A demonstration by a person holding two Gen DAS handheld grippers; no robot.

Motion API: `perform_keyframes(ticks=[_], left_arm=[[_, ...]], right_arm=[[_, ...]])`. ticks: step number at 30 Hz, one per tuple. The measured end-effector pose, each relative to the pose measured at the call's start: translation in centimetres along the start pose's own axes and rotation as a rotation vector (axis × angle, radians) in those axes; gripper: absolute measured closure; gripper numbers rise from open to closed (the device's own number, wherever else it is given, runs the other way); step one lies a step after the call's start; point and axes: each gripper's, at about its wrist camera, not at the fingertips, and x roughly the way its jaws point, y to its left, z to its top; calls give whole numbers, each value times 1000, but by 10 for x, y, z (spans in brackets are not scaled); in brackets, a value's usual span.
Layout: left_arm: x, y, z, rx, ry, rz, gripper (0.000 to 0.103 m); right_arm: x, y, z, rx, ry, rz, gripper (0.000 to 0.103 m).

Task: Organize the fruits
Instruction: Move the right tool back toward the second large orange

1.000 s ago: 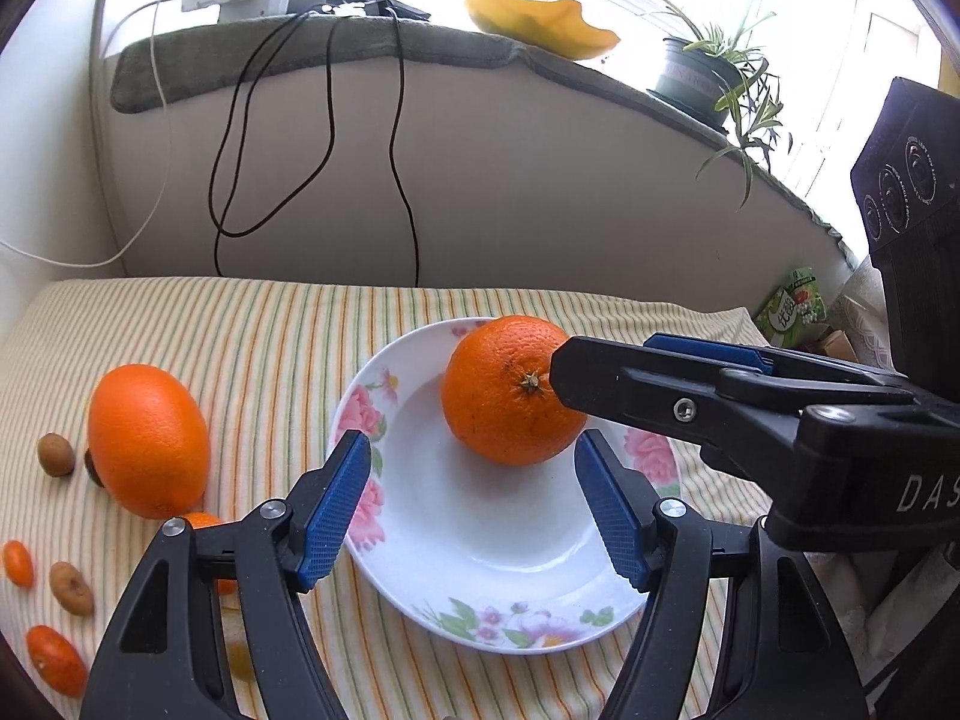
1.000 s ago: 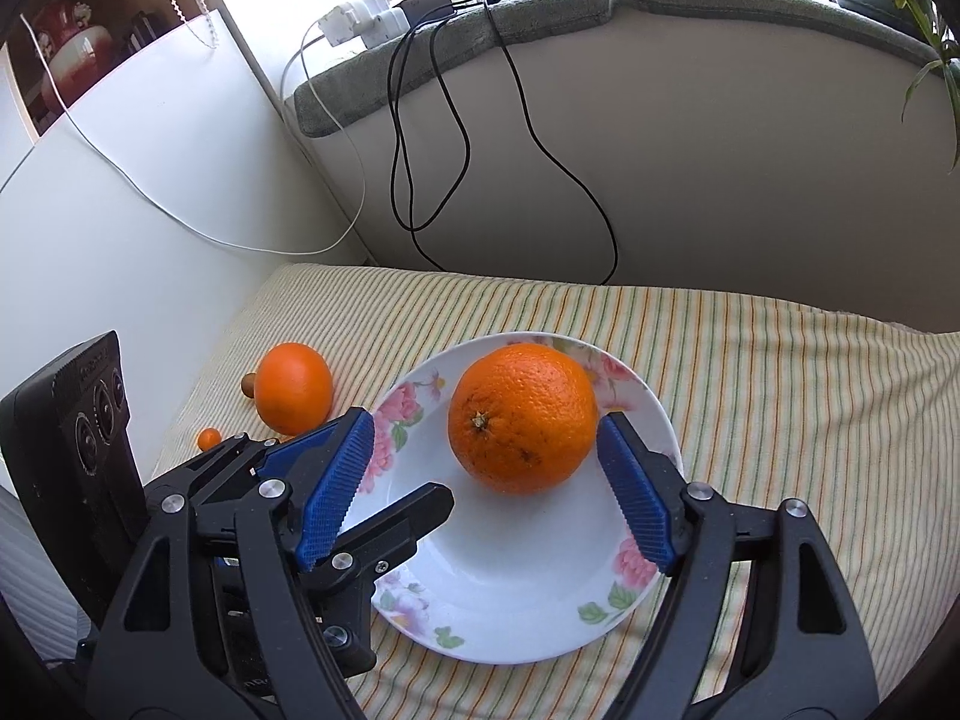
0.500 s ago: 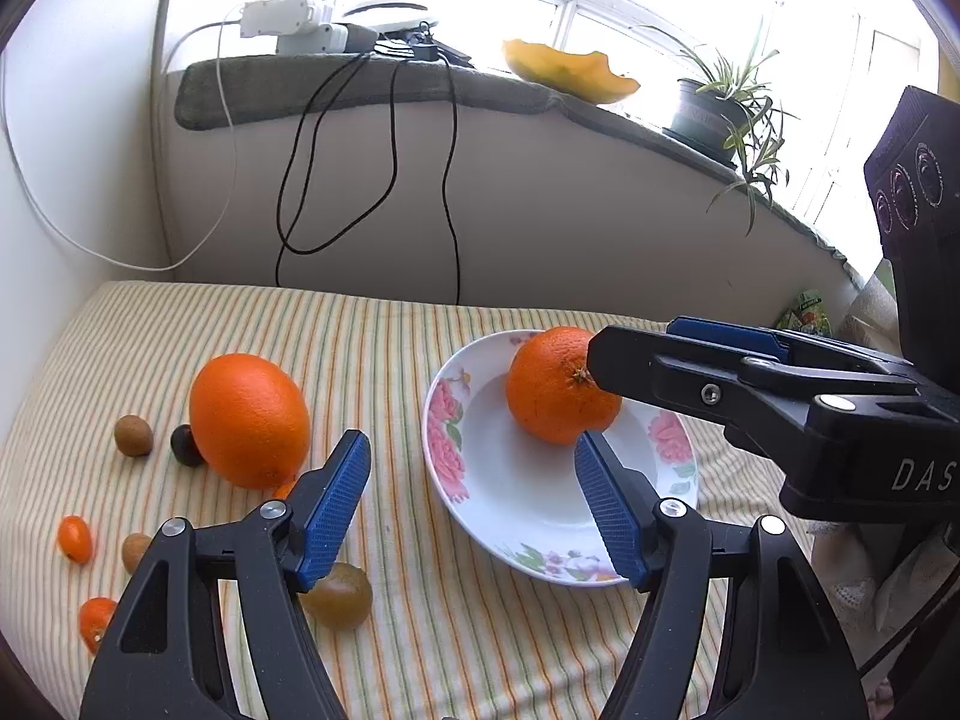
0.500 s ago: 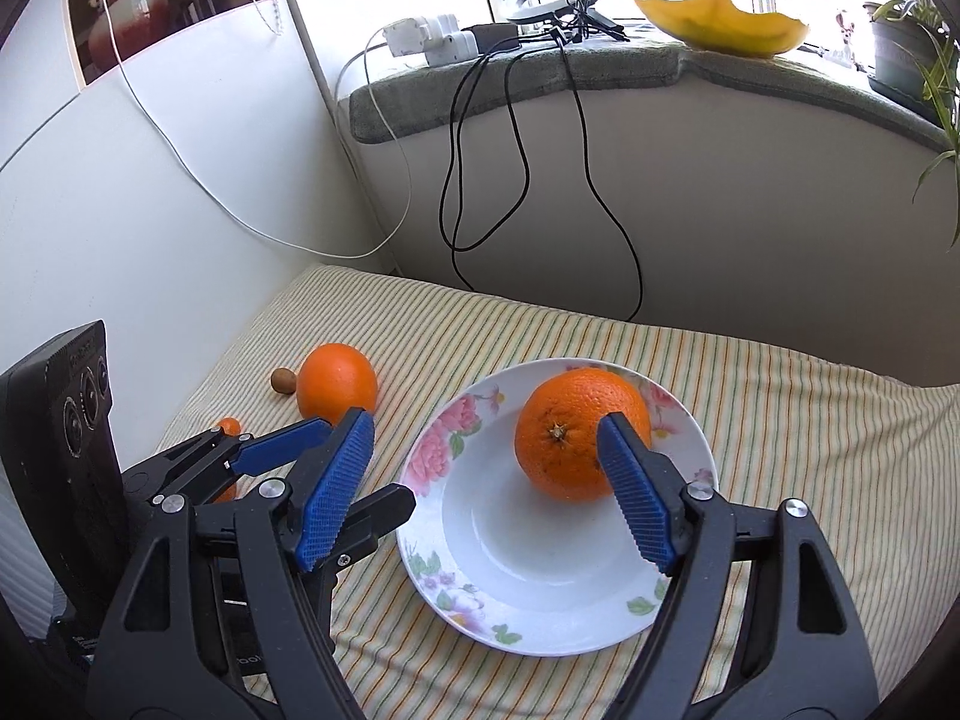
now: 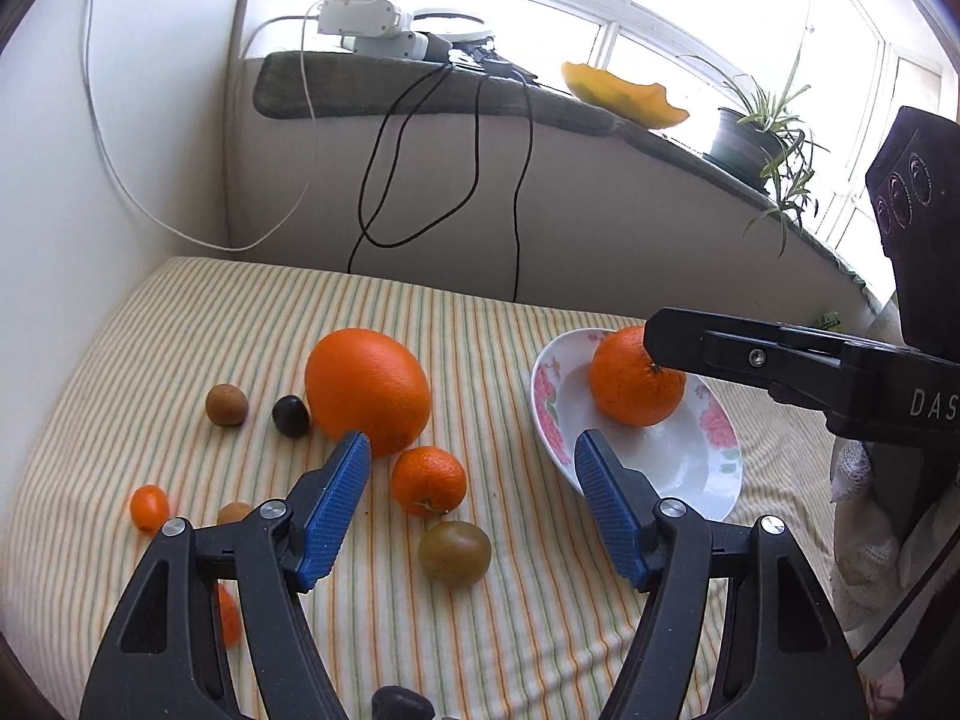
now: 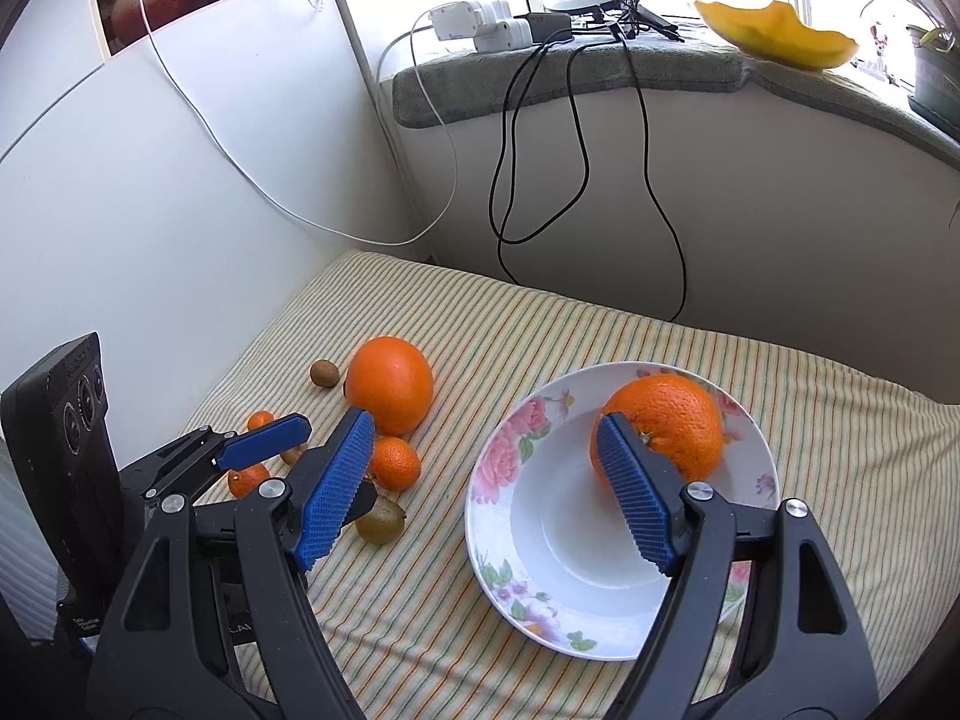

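A white flowered plate [image 5: 714, 468] [image 6: 534, 588] on the striped cloth holds one orange [image 5: 636, 378] [image 6: 666, 420]. A bigger orange [image 5: 367, 389] [image 6: 390, 383] lies on the cloth to the left, with a small mandarin [image 5: 428, 480] [image 6: 393, 463], a green-brown fruit [image 5: 454, 552] [image 6: 379, 521], a dark plum [image 5: 291, 415], brown kiwis [image 5: 226, 405] [image 6: 324, 372] and small kumquats [image 5: 148, 506] around it. My left gripper [image 5: 471, 468] is open and empty above the mandarin. My right gripper [image 6: 486, 450] is open and empty over the plate's left rim.
A wall with hanging black cables [image 5: 444, 180] and a white cable [image 6: 300, 204] stands behind the table. The sill above holds power strips [image 6: 480, 24], a ring light, a yellow dish [image 5: 624, 96] and a potted plant [image 5: 762, 144]. A cloth bundle [image 5: 870, 528] lies at the right.
Both grippers have pulled back from the plate, and my left gripper has swung left toward the loose fruit. The orange stays in the plate. Both stay open.
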Motion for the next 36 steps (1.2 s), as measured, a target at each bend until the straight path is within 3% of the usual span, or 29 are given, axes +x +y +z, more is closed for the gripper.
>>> perform_keyframes(ticks=[8, 16, 36], left_arm=[[-5, 48, 0, -81, 21, 20, 32], [2, 71, -1, -131, 42, 2, 32], [26, 75, 5, -208, 92, -83, 32]], right_arm=[[20, 20, 8, -22, 37, 51, 24], [49, 35, 18, -11, 96, 105, 24], [123, 38, 31, 39, 250, 178, 24]])
